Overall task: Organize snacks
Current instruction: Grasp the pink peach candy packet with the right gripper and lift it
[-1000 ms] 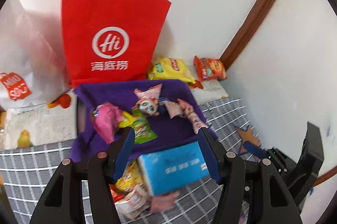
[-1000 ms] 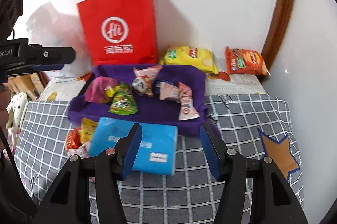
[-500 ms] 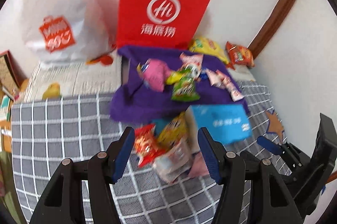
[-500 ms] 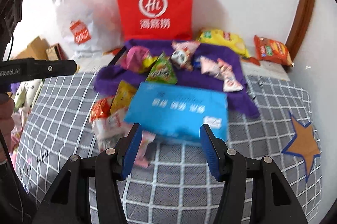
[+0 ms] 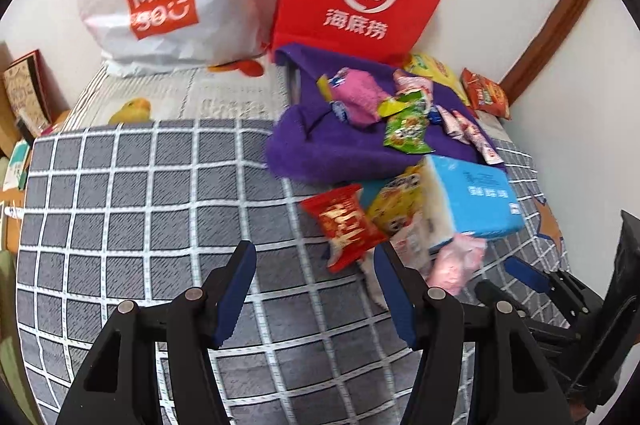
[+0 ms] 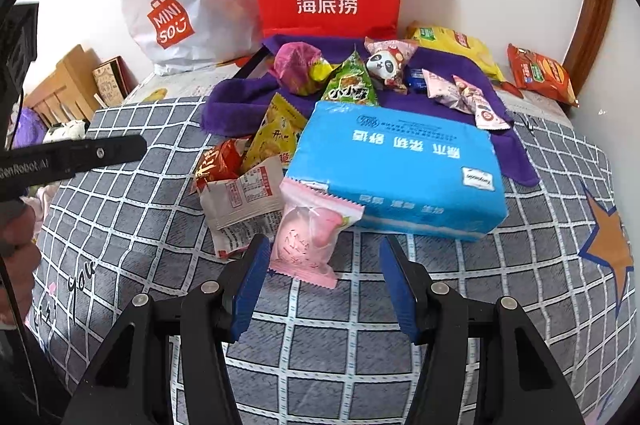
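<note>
Both tongs spread, holding nothing. Right tongs (image 6: 320, 265) hang just over pink snack packet (image 6: 310, 239), lying on grey checked bedcover (image 6: 120, 225) against blue tissue pack (image 6: 400, 169). Left tongs (image 5: 314, 271) over bare bedcover, red snack packet (image 5: 344, 221) just beside right finger. More snacks on purple towel (image 6: 236, 101).

The left hand-held gripper (image 5: 314, 285) hangs spread and empty over the checked bedspread (image 5: 140, 205), just left of the red snack packet (image 5: 346, 221) beside the blue box (image 5: 472, 201).
</note>
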Demonstrator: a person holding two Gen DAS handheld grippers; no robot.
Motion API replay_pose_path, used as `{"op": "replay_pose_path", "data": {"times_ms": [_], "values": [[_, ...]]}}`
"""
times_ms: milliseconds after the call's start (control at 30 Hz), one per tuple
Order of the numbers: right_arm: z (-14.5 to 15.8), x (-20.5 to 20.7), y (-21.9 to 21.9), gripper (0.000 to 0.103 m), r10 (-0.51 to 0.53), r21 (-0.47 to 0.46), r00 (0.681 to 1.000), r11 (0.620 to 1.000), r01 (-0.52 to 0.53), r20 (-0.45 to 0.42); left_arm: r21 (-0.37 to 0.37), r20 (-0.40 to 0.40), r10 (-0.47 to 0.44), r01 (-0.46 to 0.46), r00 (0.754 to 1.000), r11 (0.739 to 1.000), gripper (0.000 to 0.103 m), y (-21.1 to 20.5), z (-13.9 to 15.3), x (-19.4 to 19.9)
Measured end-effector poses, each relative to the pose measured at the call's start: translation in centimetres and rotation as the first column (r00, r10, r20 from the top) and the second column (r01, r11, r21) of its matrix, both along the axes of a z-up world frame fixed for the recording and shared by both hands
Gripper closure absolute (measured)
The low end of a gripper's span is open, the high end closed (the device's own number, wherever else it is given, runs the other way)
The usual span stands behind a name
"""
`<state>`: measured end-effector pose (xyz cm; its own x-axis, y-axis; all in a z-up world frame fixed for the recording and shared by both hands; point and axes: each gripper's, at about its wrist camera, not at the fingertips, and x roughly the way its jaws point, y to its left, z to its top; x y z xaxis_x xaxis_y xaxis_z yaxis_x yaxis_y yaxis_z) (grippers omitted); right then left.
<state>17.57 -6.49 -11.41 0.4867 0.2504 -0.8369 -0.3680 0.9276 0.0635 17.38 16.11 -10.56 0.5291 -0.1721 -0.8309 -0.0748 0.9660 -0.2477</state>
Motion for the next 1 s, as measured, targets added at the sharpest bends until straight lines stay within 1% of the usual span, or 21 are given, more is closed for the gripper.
{"op": "replay_pose_path", "data": {"times_ms": [67,167,233,333,467,533,600,667,733,767,900,1000], "values": [[-0.3,0.0,0.3,0.046,-0.002,0.004,1.0,1.0,0.002,-0.009,-0.009,-0.009,0.014,-0.014,1.0,1.0,0.045,0.6,-0.6,-0.1],[-0.7,-0.1,0.7,0.046,-0.005,0.001,1.0,1.0,0.006,-0.016,-0.04,-0.022,0.007,-0.008,1.0,0.999,0.045,1.3,-1.3,-0.2],[-0.9,0.0,1.0,0.046,-0.005,0.006,1.0,1.0,0.005,-0.021,-0.047,-0.034,0.004,-0.005,0.999,0.999,0.045,1.5,-1.7,-0.3],[-1.3,0.4,1.4,0.046,-0.019,0.006,1.0,1.0,0.019,-0.02,-0.034,-0.036,-0.001,0.0,0.999,0.999,0.045,1.6,-1.8,-0.5],[-2.3,1.7,1.4,0.046,-0.053,0.017,0.997,0.998,0.054,-0.061,-0.015,-0.026,-0.009,0.009,1.0,1.0,0.045,1.4,-1.5,-0.7],[-2.9,2.3,1.6,0.046,-0.068,0.007,0.995,0.998,0.069,-0.072,0.0,-0.017,-0.012,0.012,1.0,1.0,0.045,1.2,-1.3,-1.0],[-3.4,2.7,1.9,0.046,-0.08,-0.009,0.995,0.997,0.079,-0.067,-0.001,-0.016,-0.01,0.01,1.0,1.0,0.045,1.3,-1.3,-1.1],[-4.0,3.1,2.0,0.047,-0.081,-0.003,0.994,0.997,0.081,-0.077,-0.005,-0.021,-0.007,0.006,1.0,1.0,0.045,1.4,-1.4,-1.2],[-4.5,3.3,1.9,0.055,-0.073,0.025,0.993,0.997,0.076,-0.097,-0.009,-0.021,-0.01,0.01,1.0,1.0,0.045,1.3,-1.4,-1.3],[-4.6,3.3,1.9,0.063,-0.059,0.04,0.992,0.997,0.064,-0.108,-0.012,-0.022,-0.013,0.013,1.0,1.0,0.045,1.1,-1.5,-1.3],[-4.0,2.6,1.4,0.065,-0.044,0.051,0.995,0.998,0.049,-0.086,-0.044,-0.037,-0.023,0.022,0.999,0.999,0.044,0.3,-2.1,-1.2],[-3.2,1.9,0.4,0.065,-0.025,0.08,0.995,0.996,0.032,-0.092,-0.047,-0.039,-0.042,0.04,0.998,0.998,0.043,-0.8,-2.3,-1.0]]}}
